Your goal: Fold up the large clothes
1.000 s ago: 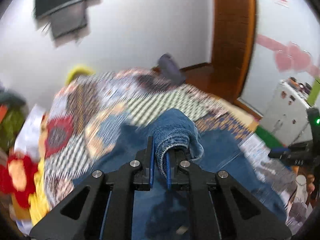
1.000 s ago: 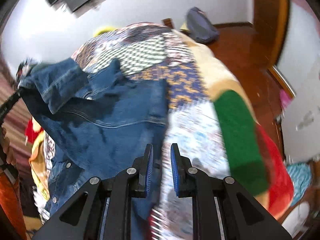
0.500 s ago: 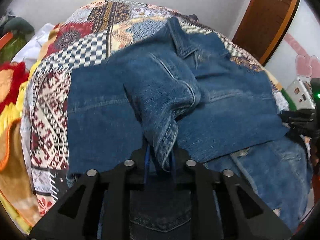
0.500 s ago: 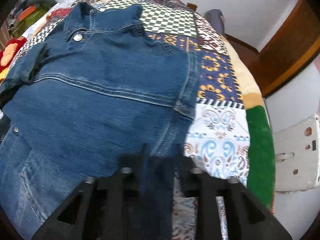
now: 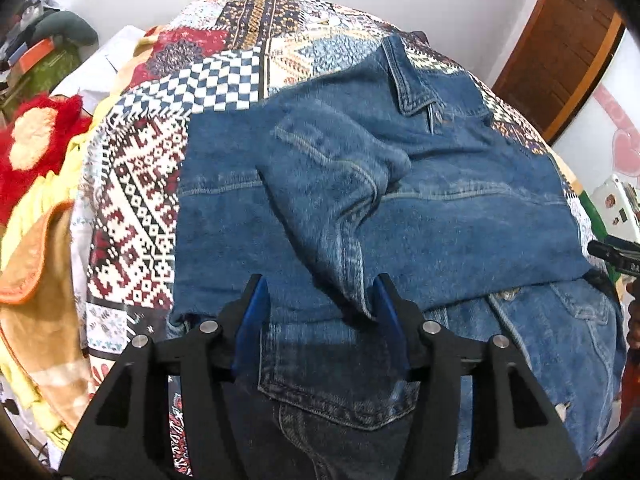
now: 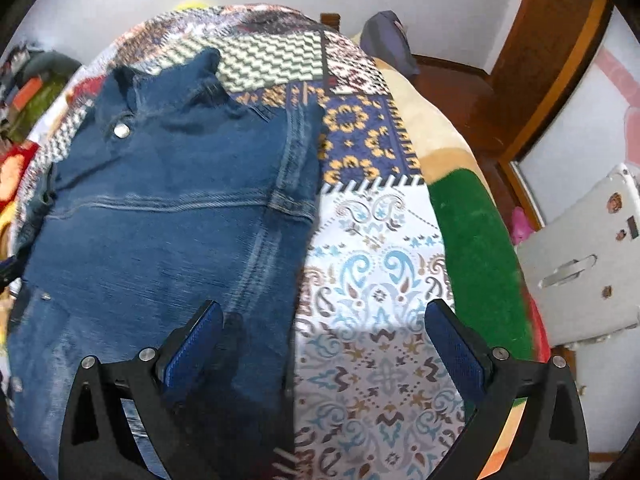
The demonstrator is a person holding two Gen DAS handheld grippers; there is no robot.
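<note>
1. Since a second ago: sleeve (image 5: 328,184) carried down from mid-air and laid across the back of the denim jacket (image 5: 460,208); both pairs of tongs changed from pinching denim to releasing it.
2. Left tongs (image 5: 322,312): opening, about half spread, blue pads clear of the cloth; sleeve cuff lying loose between them, no longer gripped.
3. Right tongs (image 6: 320,332): opening, spread wide, hovering over the jacket's side edge (image 6: 296,184) and the patterned bedspread (image 6: 380,280); nothing pinched.
4. Location of the jacket: spread on the patchwork bedspread of a bed, collar (image 5: 408,76) pointing away, metal button (image 6: 121,131) showing near the neck, one sleeve folded diagonally inward.
5. Possible trouble, judged from the layout:
   - Sleeve bunched and twisted rather than flat; likely a lumpy fold if left unsmoothed.
   - Cuff sitting right at the left tongs' inner pad; possible snag and drag on withdrawal, undoing the fold.
   - Stiff denim; possible spring-back of the sleeve once let go.
   - Lower hem near the bed's near edge, partly hidden under the tongs; possible slide off the bed under its own weight.
6. Containers: none clearly in play. White box-like object (image 6: 588,264) with a handle beside the bed, contents not visible. Pile of red and yellow soft items (image 5: 36,160) at the left of the bed, loose, not in any container.
</note>
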